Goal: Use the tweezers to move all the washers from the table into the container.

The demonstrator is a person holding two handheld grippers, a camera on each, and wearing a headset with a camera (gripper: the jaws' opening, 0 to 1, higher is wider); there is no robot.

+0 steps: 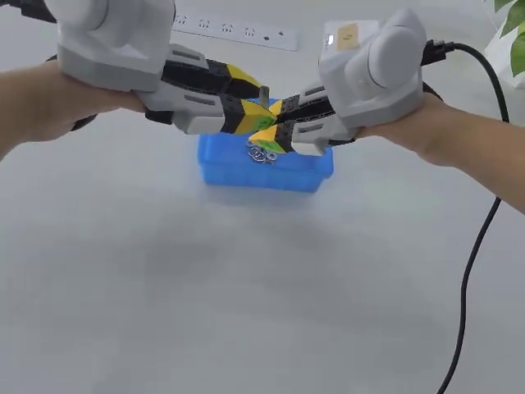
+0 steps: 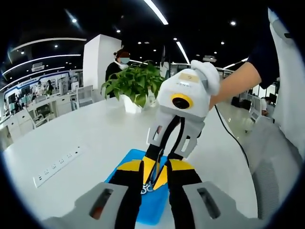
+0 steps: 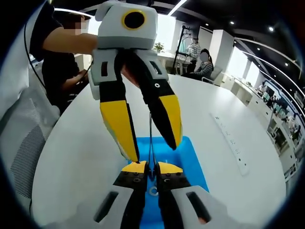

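Washers (image 1: pixel 261 153), small silver metal rings, lie in a little cluster inside the one blue rectangular plastic container (image 1: pixel 262 176) on the white table (image 1: pixel 246 295). They are too small and too bunched to count. They sit straight below the spot where the two hand-held grippers meet.

On the left, the person's left hand (image 1: pixel 90 98) holds the white-and-grey left gripper (image 3: pixel 153 149) with its black, yellow-tipped jaws. In the right gripper view these jaws stand clearly apart, one on each side of the tweezers. I cannot tell whether either jaw touches them.

In the middle is the single pair of thin metal tweezers (image 3: pixel 151 138). In the right gripper view they rise as a fine line from the right gripper's jaws, over the blue container. Their tips cannot be made out.

On the right, the right hand (image 1: pixel 410 123) holds the matching right gripper (image 3: pixel 151 167). Its jaws are pressed together on the tweezers, with no gap showing but the thin metal itself. In the head view both grippers hover just above the container's open top, tip to tip.

Behind them lies one white power strip (image 1: pixel 234 31). One black cable (image 1: pixel 476 246) trails down the table's right side, and the green leaves of a plant (image 1: pixel 513 33) show at the far right corner.
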